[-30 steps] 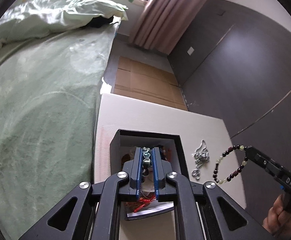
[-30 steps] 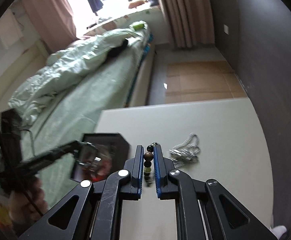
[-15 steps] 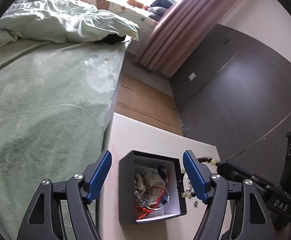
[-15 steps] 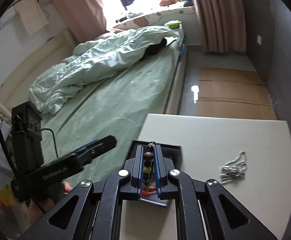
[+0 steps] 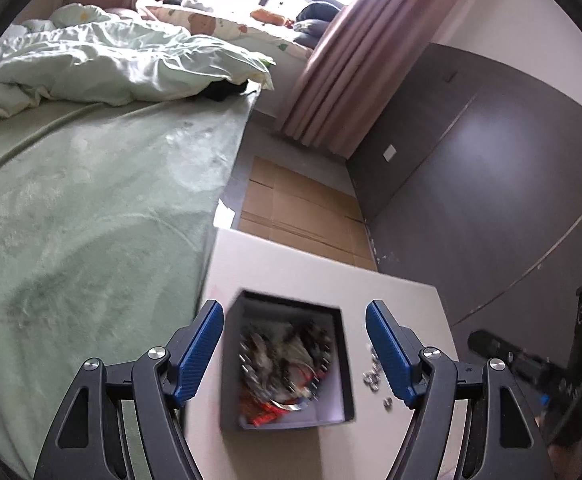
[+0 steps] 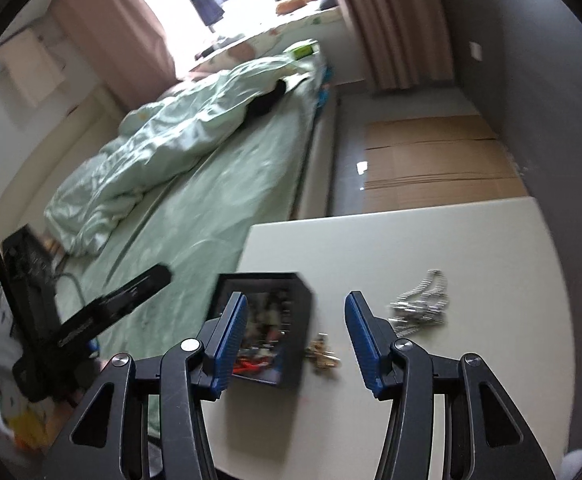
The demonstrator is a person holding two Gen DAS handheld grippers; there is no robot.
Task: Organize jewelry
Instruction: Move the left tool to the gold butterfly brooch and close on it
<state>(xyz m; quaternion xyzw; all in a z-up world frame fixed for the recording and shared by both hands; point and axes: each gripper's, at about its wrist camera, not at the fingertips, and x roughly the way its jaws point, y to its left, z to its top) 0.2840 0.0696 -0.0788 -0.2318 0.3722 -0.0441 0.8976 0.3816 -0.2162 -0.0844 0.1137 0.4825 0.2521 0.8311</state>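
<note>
Both grippers empty, jaws wide apart | black box (image 5: 285, 364) full of jewelry between left gripper (image 5: 295, 354) jaws | silver chain (image 6: 419, 306) on surface (image 6: 431, 240), ahead-right of right gripper (image 6: 295, 338), the nearer one, likely next | small gold piece (image 6: 321, 356) beside box.

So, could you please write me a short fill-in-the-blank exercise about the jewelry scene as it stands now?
1. Both the left hand-held gripper and the right hand-held gripper have their jaws ____.
2. The dark box holding tangled jewelry sits on a ____ table.
3. The silver chain lies on the table, ____ the box.
4. Beside the table stands a bed with a pale ____ cover.

Missing words: open; white; outside; green
</note>
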